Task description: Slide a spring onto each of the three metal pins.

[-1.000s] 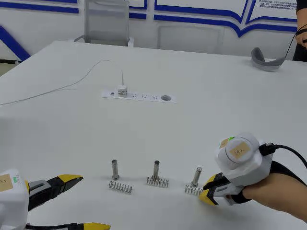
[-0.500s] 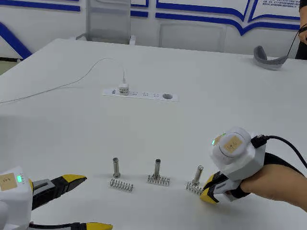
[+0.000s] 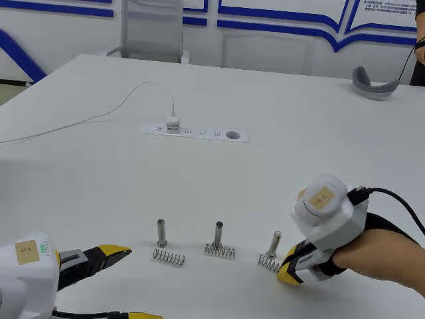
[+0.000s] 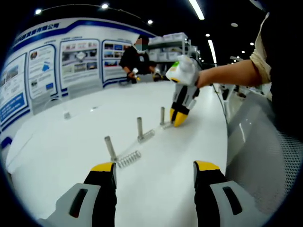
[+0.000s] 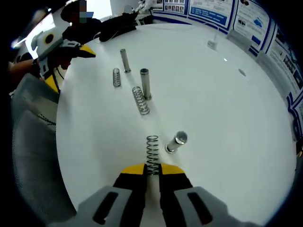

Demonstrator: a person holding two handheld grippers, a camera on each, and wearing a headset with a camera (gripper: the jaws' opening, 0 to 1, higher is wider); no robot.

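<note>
First grasp in hand: the right gripper (image 5: 151,171) pinches the end of the rightmost spring (image 5: 152,150) lying beside its pin (image 5: 175,142), the left gripper (image 4: 154,172) gapes wide, and lifting and threading likely come next.

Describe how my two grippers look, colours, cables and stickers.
The left gripper and right gripper have white housings, black jaws and yellow tips, each with a tan sticker. A black cable runs from the right one.
</note>
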